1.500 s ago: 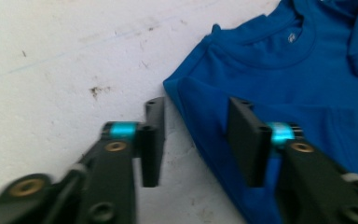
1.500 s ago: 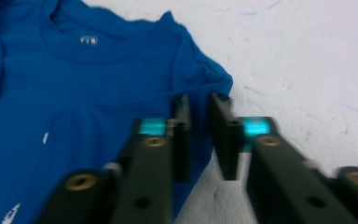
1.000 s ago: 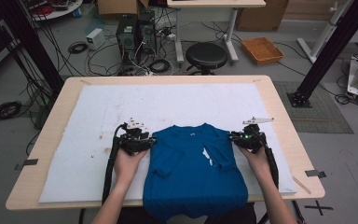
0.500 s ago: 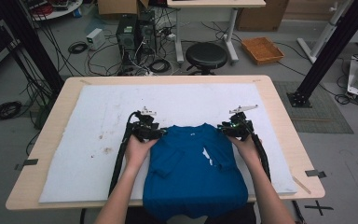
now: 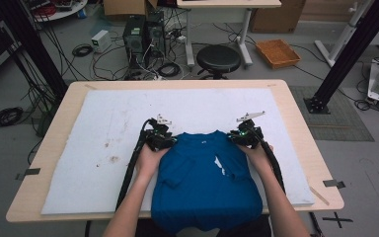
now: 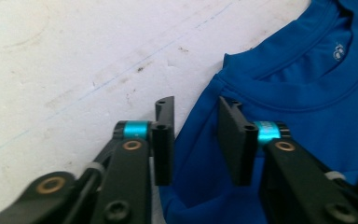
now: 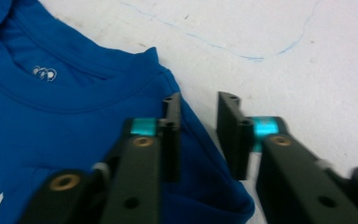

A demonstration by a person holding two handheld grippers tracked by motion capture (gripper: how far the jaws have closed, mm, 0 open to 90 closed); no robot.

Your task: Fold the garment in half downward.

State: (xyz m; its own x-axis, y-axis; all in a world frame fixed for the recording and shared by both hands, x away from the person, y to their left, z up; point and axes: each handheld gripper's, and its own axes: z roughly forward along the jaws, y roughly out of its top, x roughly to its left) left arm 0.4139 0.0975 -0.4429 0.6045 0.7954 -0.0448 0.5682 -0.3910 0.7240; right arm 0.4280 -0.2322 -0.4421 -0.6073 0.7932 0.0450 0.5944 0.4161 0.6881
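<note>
A blue T-shirt lies flat on the white mat, collar away from the person and hem hanging over the near table edge. My left gripper sits at the shirt's left shoulder. In the left gripper view, its jaws straddle the shoulder edge of the shirt with a gap still between the pads. My right gripper sits at the right shoulder. Its jaws likewise stand astride the shirt's edge. Both pairs of jaws have just been closing around the cloth.
A white mat with stains and faint blue lines covers most of the wooden table. Beyond the far edge stand a black stool, computer towers, and cables on the floor. A black frame post rises at the right.
Both hands have moved inward and a little away from the person, from the shirt's outer sides to its shoulders beside the collar. The top of the shirt looks narrower now.
</note>
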